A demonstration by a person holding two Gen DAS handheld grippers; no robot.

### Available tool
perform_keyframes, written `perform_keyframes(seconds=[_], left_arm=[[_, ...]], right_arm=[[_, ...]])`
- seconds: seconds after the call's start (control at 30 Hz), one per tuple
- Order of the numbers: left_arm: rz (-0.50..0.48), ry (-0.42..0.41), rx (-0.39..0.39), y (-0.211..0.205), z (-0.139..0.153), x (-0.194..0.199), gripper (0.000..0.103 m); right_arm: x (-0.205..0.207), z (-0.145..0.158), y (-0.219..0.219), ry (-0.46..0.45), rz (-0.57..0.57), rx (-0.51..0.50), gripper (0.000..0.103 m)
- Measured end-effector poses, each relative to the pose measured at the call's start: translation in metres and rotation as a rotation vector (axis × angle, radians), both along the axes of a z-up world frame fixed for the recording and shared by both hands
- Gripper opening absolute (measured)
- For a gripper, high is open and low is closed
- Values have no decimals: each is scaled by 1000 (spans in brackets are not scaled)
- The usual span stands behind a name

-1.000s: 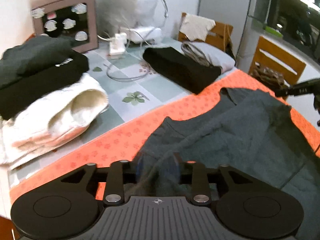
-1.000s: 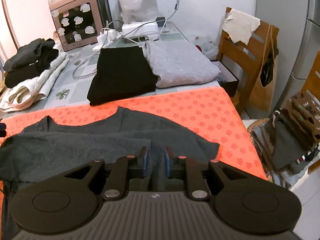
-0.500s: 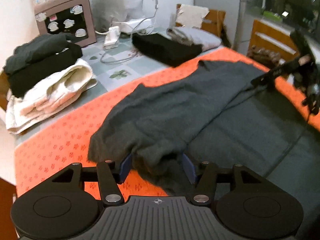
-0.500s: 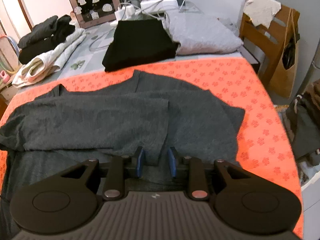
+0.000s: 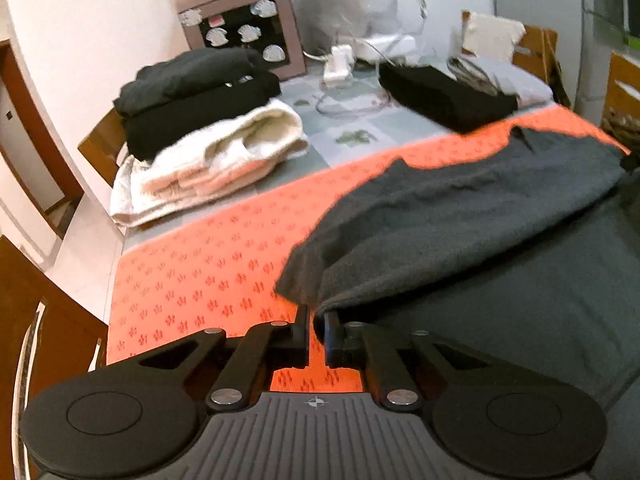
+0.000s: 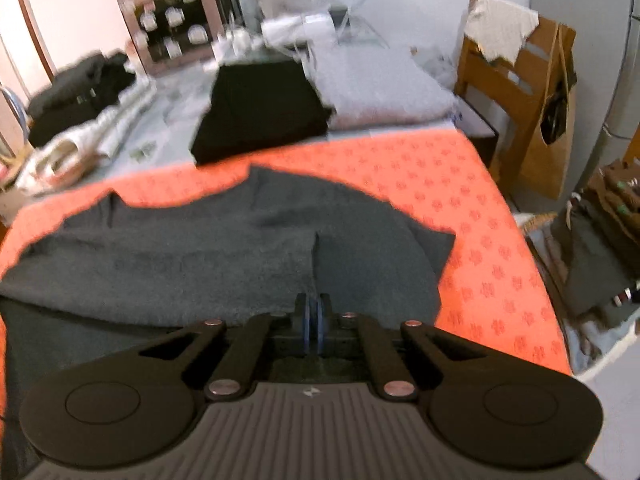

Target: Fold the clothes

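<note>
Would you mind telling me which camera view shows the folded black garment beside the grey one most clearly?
The left wrist view shows the folded black garment best: it is fairly sharp, with its thick side visible. The right wrist view shows its whole top face, but motion blur smears its edges there.

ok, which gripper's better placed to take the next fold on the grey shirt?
Probably left. The left gripper has its jaws closing on the folded edge of the dark grey shirt, at the outer side over the orange cloth. The right gripper is shut mid-shirt; no clear grip visible.
</note>
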State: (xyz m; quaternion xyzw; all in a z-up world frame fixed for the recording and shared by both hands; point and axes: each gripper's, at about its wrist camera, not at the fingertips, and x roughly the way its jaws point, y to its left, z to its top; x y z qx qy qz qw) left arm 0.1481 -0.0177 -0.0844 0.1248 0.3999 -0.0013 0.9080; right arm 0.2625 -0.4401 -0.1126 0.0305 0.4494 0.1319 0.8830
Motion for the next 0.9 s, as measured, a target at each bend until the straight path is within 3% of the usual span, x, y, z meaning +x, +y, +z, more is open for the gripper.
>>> perform_keyframes(seconds=[0.03,0.17,0.23,0.3,0.53,0.73,0.8,0.83,0.9], left_arm=[[-6,9,11,-2,-2,-2,11],[-41,47,-87,0,-3,-20,21],[-59,44,-185,9,7,-30,38],[-40,31,-245,19,15,-32,39],[239,38,-488,76,13,2,40],[363,80,-639,92,-12,45,42],[363,106,-663,90,-19,54,40],[354,103,-632,86,-20,57,22],[334,94,-563,78,-20,62,5]], right_arm=[[-1,-4,1,14,4,-12,4],[-6,-11,5,44,21,-42,7],[-9,-8,5,39,24,-51,12],[-10,0,5,19,20,-66,20],[-12,26,13,-43,44,-71,24],[-15,28,22,-44,67,-73,27],[-16,26,23,-38,68,-75,27],[-17,25,23,-34,65,-75,27],[-19,23,21,-26,57,-78,27]])
